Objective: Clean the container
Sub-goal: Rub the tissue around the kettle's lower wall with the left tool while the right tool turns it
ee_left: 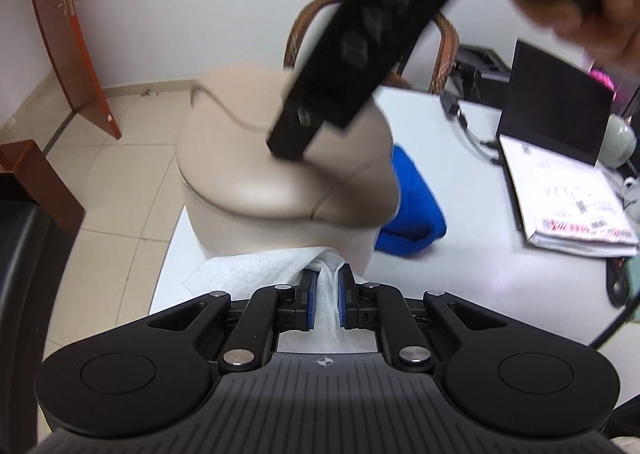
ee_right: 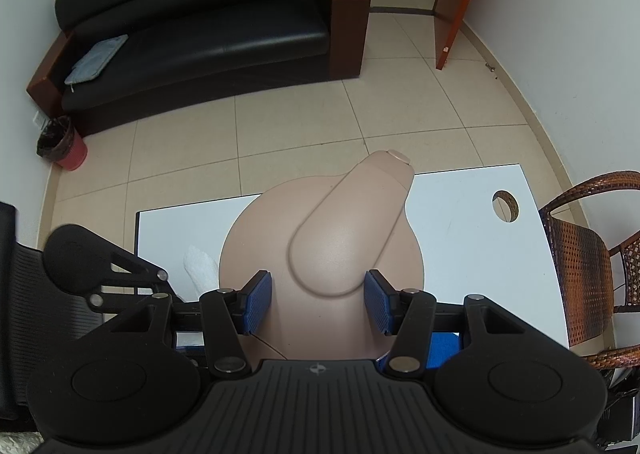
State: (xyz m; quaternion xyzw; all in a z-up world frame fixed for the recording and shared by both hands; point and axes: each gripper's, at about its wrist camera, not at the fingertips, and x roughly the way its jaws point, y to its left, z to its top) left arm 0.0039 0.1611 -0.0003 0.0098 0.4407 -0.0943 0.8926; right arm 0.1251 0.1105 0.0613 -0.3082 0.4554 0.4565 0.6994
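Observation:
A beige lidded container (ee_left: 248,182) stands on the white table (ee_left: 460,158). My left gripper (ee_left: 325,294) is shut on a white cloth (ee_left: 248,270), which is bunched between its blue pads low against the container's near side. My right gripper (ee_left: 292,142) comes down from above onto the lid. In the right wrist view the right gripper (ee_right: 318,294) has its blue pads on either side of the container's raised handle (ee_right: 344,230), closed on it. The white cloth (ee_right: 198,262) shows to the left of the container (ee_right: 256,238).
A blue cloth (ee_left: 412,214) lies right of the container. A laptop (ee_left: 556,102), papers (ee_left: 572,206) and cables fill the table's right side. A wicker chair (ee_right: 580,254) stands by the table, which has a round hole (ee_right: 505,206). A black sofa (ee_right: 200,26) and a red bin (ee_right: 66,146) stand across the tiled floor.

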